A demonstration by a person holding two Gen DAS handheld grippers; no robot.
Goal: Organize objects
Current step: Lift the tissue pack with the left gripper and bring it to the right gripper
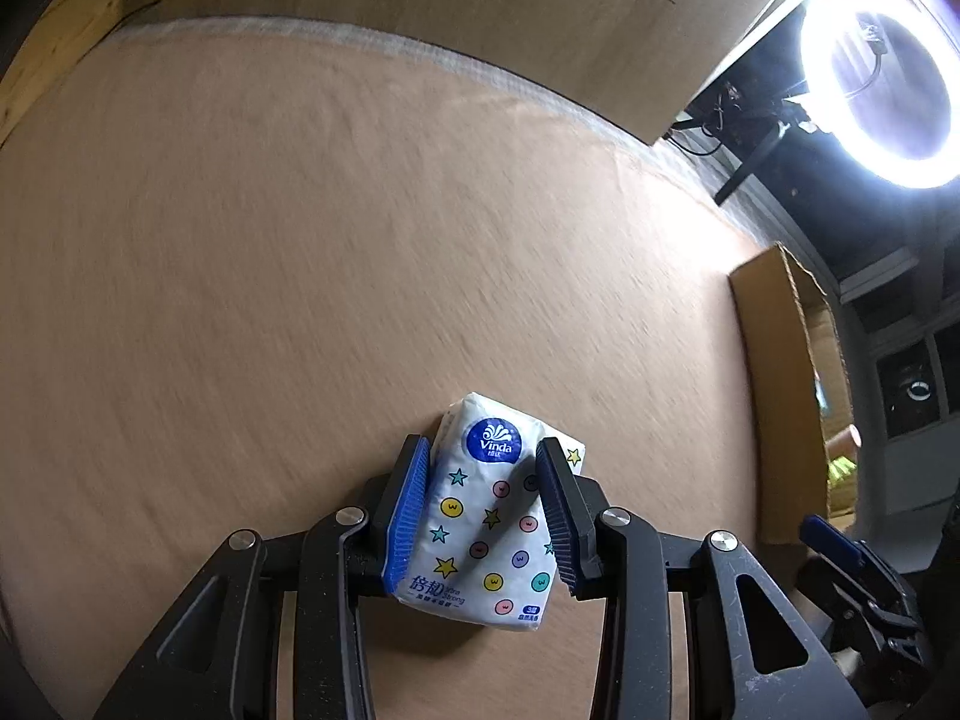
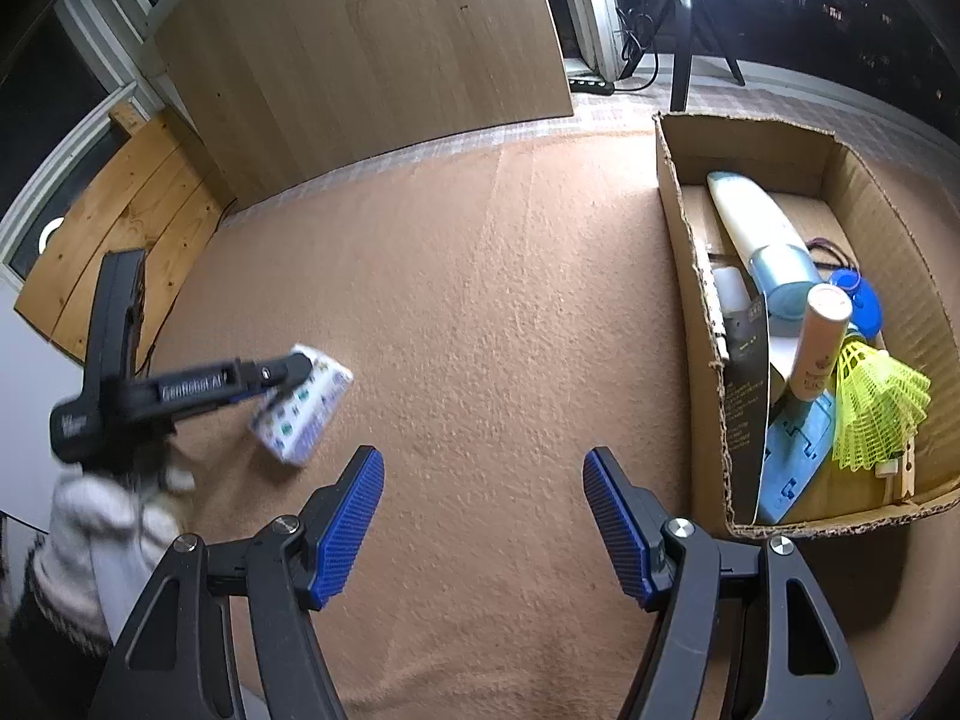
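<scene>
- The left claw [image 1: 483,507] is clamped on a Vinda tissue pack [image 1: 495,516], its blue pads pressing both sides of the pack.
- In the right wrist view the tissue pack [image 2: 303,414] hangs above the tan worktop [image 2: 480,300], held tilted.
- The right claw [image 2: 483,519] stands wide with nothing between its pads.
- A cardboard box [image 2: 690,276] sits on the worktop's right side, holding a yellow shuttlecock [image 2: 876,408], a pale tube [image 2: 750,222] and other items.
</scene>
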